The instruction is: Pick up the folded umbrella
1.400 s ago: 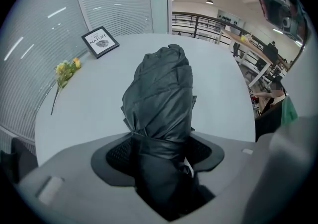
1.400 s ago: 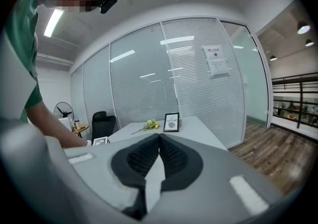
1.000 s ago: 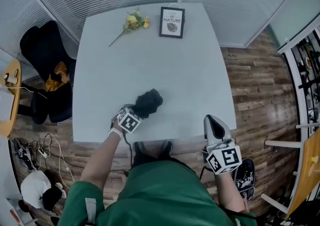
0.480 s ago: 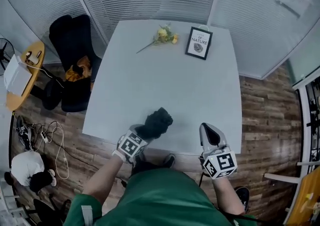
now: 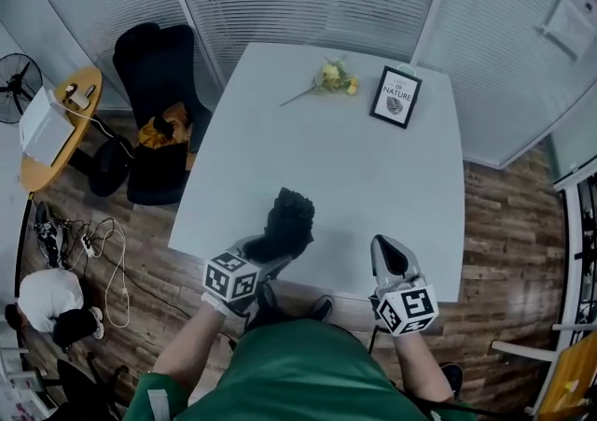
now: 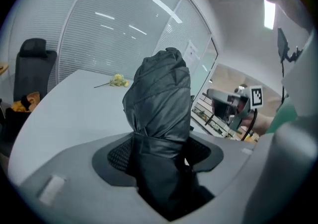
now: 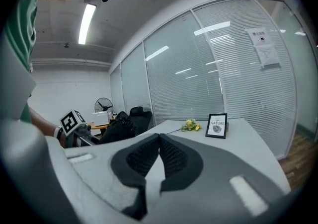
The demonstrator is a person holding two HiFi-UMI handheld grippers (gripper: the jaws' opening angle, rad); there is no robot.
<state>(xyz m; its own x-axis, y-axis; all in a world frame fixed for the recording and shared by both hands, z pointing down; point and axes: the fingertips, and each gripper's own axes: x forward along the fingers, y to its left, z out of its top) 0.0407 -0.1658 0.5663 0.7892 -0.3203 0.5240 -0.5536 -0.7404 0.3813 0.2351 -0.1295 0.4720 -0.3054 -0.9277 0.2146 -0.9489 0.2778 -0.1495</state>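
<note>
The folded black umbrella (image 5: 284, 223) is held up off the white table (image 5: 354, 158) at its near edge, its bundled end pointing away from me. My left gripper (image 5: 264, 256) is shut on it; in the left gripper view the umbrella (image 6: 159, 118) fills the gap between both pads and stands up out of the jaws. My right gripper (image 5: 392, 256) hovers over the table's near right edge, holding nothing. In the right gripper view its jaws (image 7: 160, 146) meet at the tips with nothing between them.
A framed "Nature" picture (image 5: 395, 97) and a yellow flower (image 5: 331, 80) lie at the table's far side. A black chair (image 5: 154, 111) with an orange item stands left of the table. A fan (image 5: 17, 88), a small round table (image 5: 56, 125) and floor cables (image 5: 89, 251) are further left.
The left gripper has lifted the umbrella off the table and rolled, so the bundle now points up and away. The right gripper has shifted sideways along the near edge. My head view has swung left.
</note>
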